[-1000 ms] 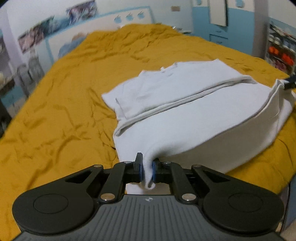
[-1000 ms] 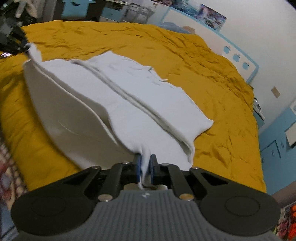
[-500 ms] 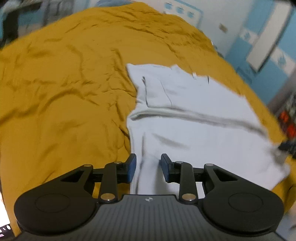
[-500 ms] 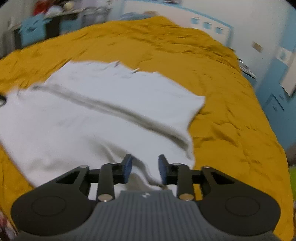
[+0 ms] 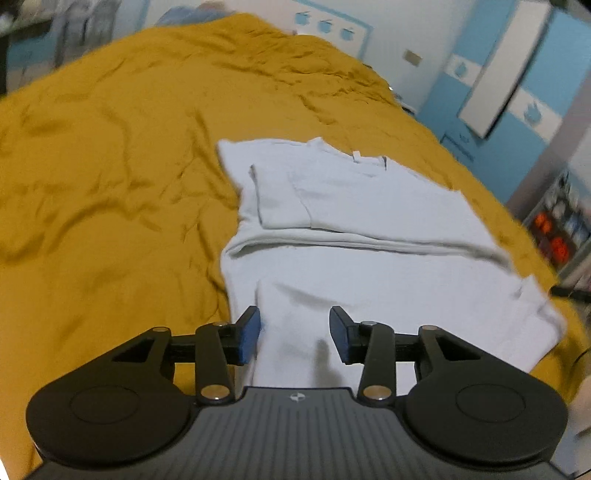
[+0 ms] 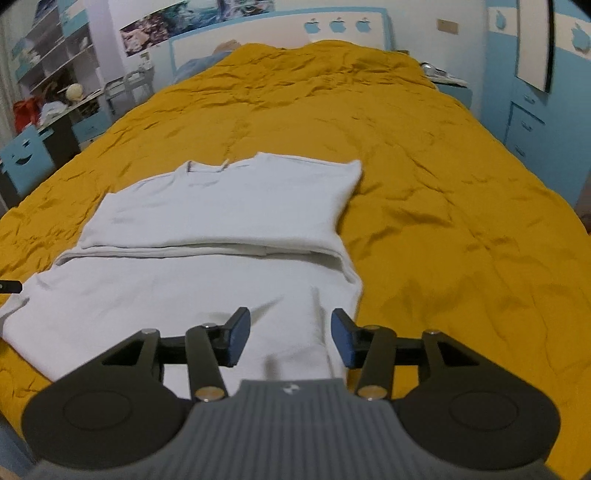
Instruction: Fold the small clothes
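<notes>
A white T-shirt [image 5: 369, 236] lies flat on the yellow bedspread [image 5: 110, 184], its sides folded in and a fold ridge running across its middle; the collar is at the far end. It also shows in the right wrist view [image 6: 207, 243]. My left gripper [image 5: 294, 334] is open and empty above the shirt's near left corner. My right gripper [image 6: 290, 336] is open and empty above the shirt's near right corner. A tip of the other gripper shows at the right edge of the left wrist view [image 5: 570, 292].
The yellow bedspread [image 6: 443, 184] covers a wide bed around the shirt. Blue cabinets [image 6: 535, 92] stand to the right, a desk and shelves [image 6: 48, 103] to the left, and the headboard wall [image 6: 332, 26] lies beyond.
Both grippers were shut on the shirt's hem and held it lifted. They have opened wide and the shirt's lower half now lies flat on the bed.
</notes>
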Demonstrator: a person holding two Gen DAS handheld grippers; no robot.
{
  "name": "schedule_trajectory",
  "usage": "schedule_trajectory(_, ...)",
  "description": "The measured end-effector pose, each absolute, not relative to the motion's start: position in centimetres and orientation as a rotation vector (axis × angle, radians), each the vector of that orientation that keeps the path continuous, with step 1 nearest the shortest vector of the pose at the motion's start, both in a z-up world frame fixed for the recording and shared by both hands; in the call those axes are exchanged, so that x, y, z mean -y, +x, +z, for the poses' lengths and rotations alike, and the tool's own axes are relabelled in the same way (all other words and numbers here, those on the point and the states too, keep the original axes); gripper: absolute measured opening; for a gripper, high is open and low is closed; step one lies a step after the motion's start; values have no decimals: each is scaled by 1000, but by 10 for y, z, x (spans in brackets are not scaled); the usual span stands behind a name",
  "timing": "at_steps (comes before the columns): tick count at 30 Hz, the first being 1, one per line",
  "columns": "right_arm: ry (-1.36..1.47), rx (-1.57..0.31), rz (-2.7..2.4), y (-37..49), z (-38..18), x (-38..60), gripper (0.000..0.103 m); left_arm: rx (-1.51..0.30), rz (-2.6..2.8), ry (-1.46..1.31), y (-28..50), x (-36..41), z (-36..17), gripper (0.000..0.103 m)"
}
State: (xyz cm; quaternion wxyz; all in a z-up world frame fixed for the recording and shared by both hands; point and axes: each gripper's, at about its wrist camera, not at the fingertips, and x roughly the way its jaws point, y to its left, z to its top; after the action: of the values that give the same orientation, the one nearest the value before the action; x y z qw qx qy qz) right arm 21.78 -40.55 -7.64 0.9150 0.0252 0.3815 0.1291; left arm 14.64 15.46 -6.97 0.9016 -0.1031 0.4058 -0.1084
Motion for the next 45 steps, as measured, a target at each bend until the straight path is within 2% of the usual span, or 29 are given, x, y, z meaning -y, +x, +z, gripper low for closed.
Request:
schedule_trajectory(4, 72, -783, 258, 215, -79, 412, 45, -893, -169, -103, 158, -142, -80, 47)
schedule_trajectory(7, 71, -779, 282, 215, -80, 411, 47, -925, -191, -197, 164, -152, -87, 47)
schedule_trajectory(10, 49, -786, 313, 218, -80, 410, 49, -929, -222, -336, 167, -167, -90, 42)
schedule_trajectory(12, 38, -800, 332, 223, -82, 411, 50, -931, -223, -392, 169, -175, -91, 34)
schedule_trajectory(14, 39, -818, 346, 230, -84, 413, 51, -947, -205, -436, 172, -179, -93, 30)
schedule_trajectory(16, 42, -838, 355, 238, -88, 415, 50, -954, -191, -474, 175, -182, -96, 29)
schedule_trajectory(19, 55, -866, 380, 250, -97, 416, 47, -945, -174, -478, 176, -180, -95, 23)
schedule_trajectory(20, 64, -875, 387, 253, -99, 415, 42, -940, -168, -477, 176, -180, -94, 17)
schedule_trajectory(21, 75, -885, 392, 257, -103, 415, 31, -931, -164, -480, 175, -179, -94, 13)
schedule_trajectory(22, 89, -896, 396, 260, -106, 415, 24, -922, -161, -484, 174, -179, -93, 13)
schedule_trajectory(23, 108, -904, 400, 262, -109, 416, 12, -907, -159, -483, 172, -180, -90, 11)
schedule_trajectory(24, 126, -900, 407, 262, -110, 418, 7, -888, -156, -474, 169, -179, -86, 10)
schedule_trajectory(29, 180, -800, 450, 248, -84, 429, 4, -773, -165, -409, 157, -174, -51, 9)
schedule_trajectory(35, 91, -670, 469, 250, -28, 423, 2, -646, -141, -275, 170, -164, 4, 8)
schedule_trajectory(45, -39, -482, 420, 325, 52, 400, 2, -462, -93, -97, 252, -142, 71, 8)
